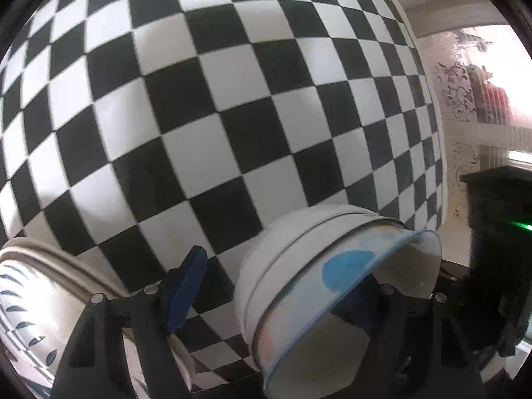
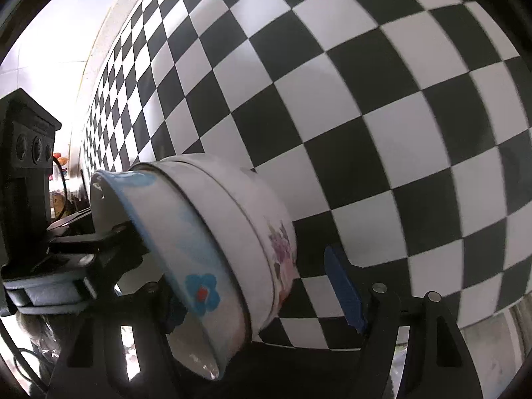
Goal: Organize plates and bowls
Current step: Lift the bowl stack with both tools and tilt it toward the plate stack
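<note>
1. Both cameras are basically staring at a black and white checkered cloth (image 1: pixel 212 106) that fills most of each view

2. The thing to watch is a nest of bowls (image 1: pixel 299 266), tipped on its side with the bases toward the cloth and the open mouths facing back at the grippers. Can't tell if the bases actually touch the cloth or just sit above it

3. Inner bowl (image 2: pixel 199 286) has a thin blue rim and blue flowers with a red dot in the middle. It sits inside a white bowl with a dark line round it, and past that is another one with a pink and purple flower print (image 2: pixel 282 252)

4. Left gripper (image 1: pixel 276 289): jaws wide apart. Its right finger goes inside the mouth of the inner bowl, up against the wall, while the left blue pad (image 1: pixel 184 289) is out in the open over the cloth, touching nothing. So not clamped on anything

5. Right gripper (image 2: pixel 259 292): same deal mirrored. Left finger is inside the bowl mouth, right blue pad (image 2: pixel 344 289) is well clear of the stack on the far side. Jaws spread, nothing pinched

6. In the right wrist view the other gripper shows at the left edge, reaching into the same bowl

7. A patterned plate (image 1: pixel 33 299) with dark leaf marks sits by the cloth's lower left corner in the left wrist view

8. Dark cabinet (image 1: pixel 498 216) off the right edge there
</note>
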`<action>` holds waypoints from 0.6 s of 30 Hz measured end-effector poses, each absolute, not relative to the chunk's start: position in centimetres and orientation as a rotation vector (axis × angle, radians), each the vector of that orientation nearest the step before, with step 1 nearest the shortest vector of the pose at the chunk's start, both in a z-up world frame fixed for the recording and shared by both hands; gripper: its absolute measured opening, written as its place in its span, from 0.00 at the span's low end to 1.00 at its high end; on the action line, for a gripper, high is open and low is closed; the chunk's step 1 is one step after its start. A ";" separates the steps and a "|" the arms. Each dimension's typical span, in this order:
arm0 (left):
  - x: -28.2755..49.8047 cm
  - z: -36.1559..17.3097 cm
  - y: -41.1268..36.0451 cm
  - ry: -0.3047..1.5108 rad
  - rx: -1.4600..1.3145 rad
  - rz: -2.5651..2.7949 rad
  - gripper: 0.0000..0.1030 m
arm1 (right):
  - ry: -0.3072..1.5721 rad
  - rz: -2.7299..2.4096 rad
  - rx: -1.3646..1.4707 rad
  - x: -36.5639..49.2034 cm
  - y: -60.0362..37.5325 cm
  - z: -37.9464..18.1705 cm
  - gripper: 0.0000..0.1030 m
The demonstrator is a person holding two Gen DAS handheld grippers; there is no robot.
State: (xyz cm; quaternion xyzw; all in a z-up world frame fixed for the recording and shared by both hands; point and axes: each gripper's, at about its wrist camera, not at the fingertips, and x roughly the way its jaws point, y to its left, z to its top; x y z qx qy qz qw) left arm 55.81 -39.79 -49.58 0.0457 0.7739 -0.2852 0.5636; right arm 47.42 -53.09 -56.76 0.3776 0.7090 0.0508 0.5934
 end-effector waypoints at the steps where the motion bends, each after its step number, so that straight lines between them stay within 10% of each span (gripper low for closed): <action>1: 55.9 -49.8 -39.8 1.829 0.088 -0.686 0.73 | 1.638 0.117 0.878 47.5 -53.0 -56.8 0.73; 3: 56.0 -50.3 -39.9 1.854 0.026 -0.718 0.68 | 1.613 0.144 0.903 47.1 -53.1 -57.2 0.60; 18: 55.0 -48.6 -40.6 1.783 0.091 -0.703 0.63 | 1.606 0.188 0.949 47.2 -52.0 -57.3 0.58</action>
